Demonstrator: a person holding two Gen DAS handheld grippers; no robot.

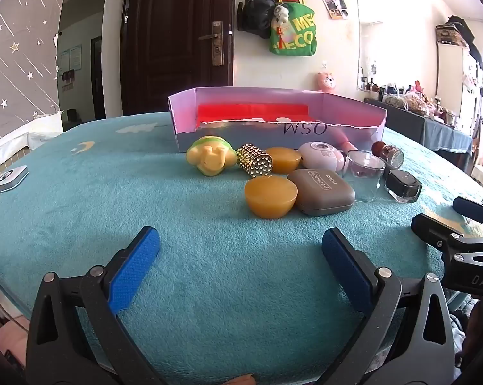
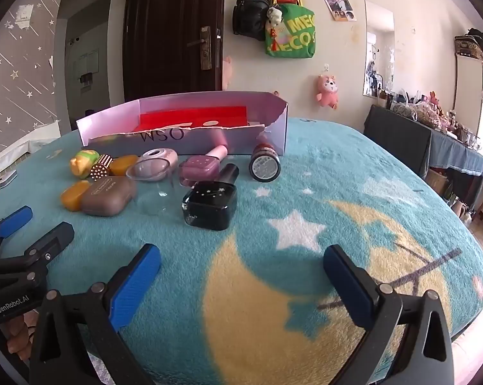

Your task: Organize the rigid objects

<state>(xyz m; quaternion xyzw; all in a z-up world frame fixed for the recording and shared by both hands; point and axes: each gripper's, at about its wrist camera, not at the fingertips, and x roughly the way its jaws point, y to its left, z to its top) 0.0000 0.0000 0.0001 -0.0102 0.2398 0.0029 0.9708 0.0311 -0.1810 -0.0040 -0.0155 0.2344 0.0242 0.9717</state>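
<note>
- The left gripper (image 1: 240, 266) hovers over the teal blanket (image 1: 209, 288) with its blue fingers (image 1: 135, 269) spread wide and nothing between them, on the near side of the box
- The right gripper (image 2: 241, 285) is likewise wide open and empty, above the yellow moon pattern on the blanket, nearer than the box and to its right
- A cluster of small things lies between the grippers and the pink box (image 1: 283, 134), all outside it
- Nearest in that cluster: an amber puck (image 1: 270, 195), a brown case (image 1: 321, 192) touching it, a clear glass (image 1: 364, 176), and a black bottle (image 2: 211, 203) lying on its side
- Closer to the box: a yellow-green toy (image 1: 211, 157), a gold studded cylinder (image 1: 255, 160), a second amber puck (image 1: 284, 158), a pale pink round case (image 1: 320, 155), a pink bottle (image 2: 203, 166) and a red jar (image 2: 264, 160), the last two lying just in front of the box's torn front wall
- The box has a red lining (image 1: 251, 112) and sits at the far side of the blanket
- Behind the box are a dark door (image 1: 177, 38) and a wall hung with a green bag (image 1: 294, 32)
</note>
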